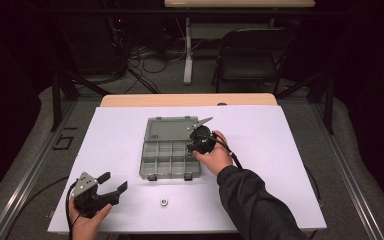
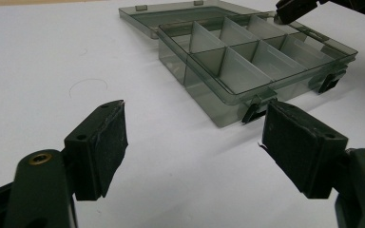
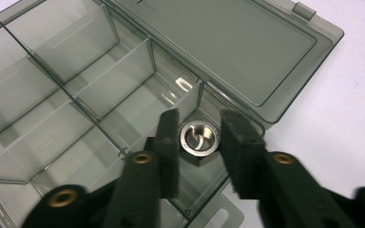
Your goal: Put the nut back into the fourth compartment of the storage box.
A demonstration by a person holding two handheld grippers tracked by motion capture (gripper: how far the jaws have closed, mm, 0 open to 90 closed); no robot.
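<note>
A grey see-through compartment box [image 1: 142, 161] lies open mid-table with its lid [image 1: 170, 127] folded flat behind it. My right gripper [image 1: 196, 142] reaches down into the box's far right corner compartment. In the right gripper view a silver hex nut [image 3: 198, 138] rests on that compartment's floor between the jaws of the right gripper [image 3: 200, 115]. The jaws stand just off its sides, slightly open. A second nut [image 1: 163, 202] lies loose on the white sheet in front of the box. My left gripper [image 1: 112, 183] rests at the front left, open and empty [image 2: 195, 142].
The box [image 2: 209, 102] has several divided compartments that look bare. Its front latches [image 2: 254, 107] hang open. White sheet [image 1: 280, 165] covers the table; a folding chair [image 1: 252, 55] and cables stand beyond the far edge.
</note>
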